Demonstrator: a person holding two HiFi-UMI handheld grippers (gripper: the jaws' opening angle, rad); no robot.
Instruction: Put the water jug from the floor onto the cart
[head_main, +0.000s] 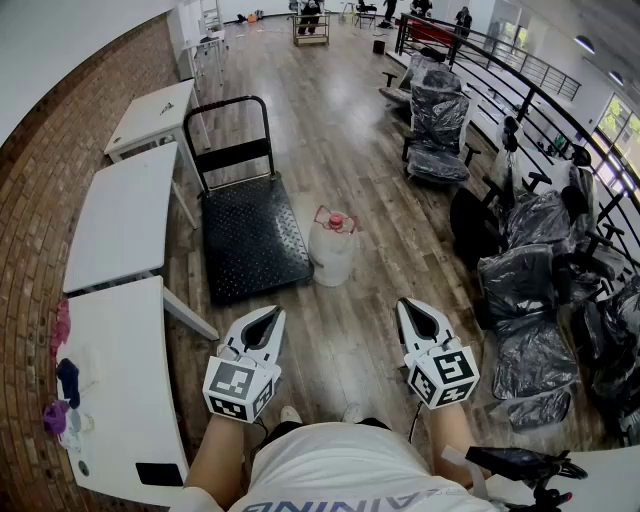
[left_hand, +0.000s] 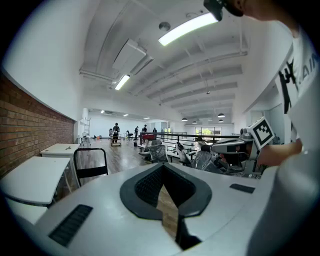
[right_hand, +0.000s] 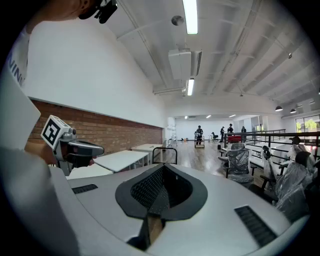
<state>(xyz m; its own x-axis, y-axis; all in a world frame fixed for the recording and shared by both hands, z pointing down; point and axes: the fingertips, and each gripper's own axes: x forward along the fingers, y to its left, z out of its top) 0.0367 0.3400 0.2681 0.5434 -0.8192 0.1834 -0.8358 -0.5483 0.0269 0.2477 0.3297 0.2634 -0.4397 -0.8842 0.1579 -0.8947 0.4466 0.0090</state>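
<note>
The water jug stands upright on the wood floor, clear plastic with a pink cap and a red carry handle. It sits just off the right edge of the black platform cart, whose bare deck has a black push bar at its far end. My left gripper and right gripper hover side by side in front of me, well short of the jug, both shut with nothing between their fingers. The left gripper looks out level over the room with the cart's push bar far ahead. The right gripper also faces the push bar.
White tables line the brick wall on the left; the nearest one carries small purple and blue items. Plastic-wrapped office chairs and a black railing fill the right side. People stand far down the hall.
</note>
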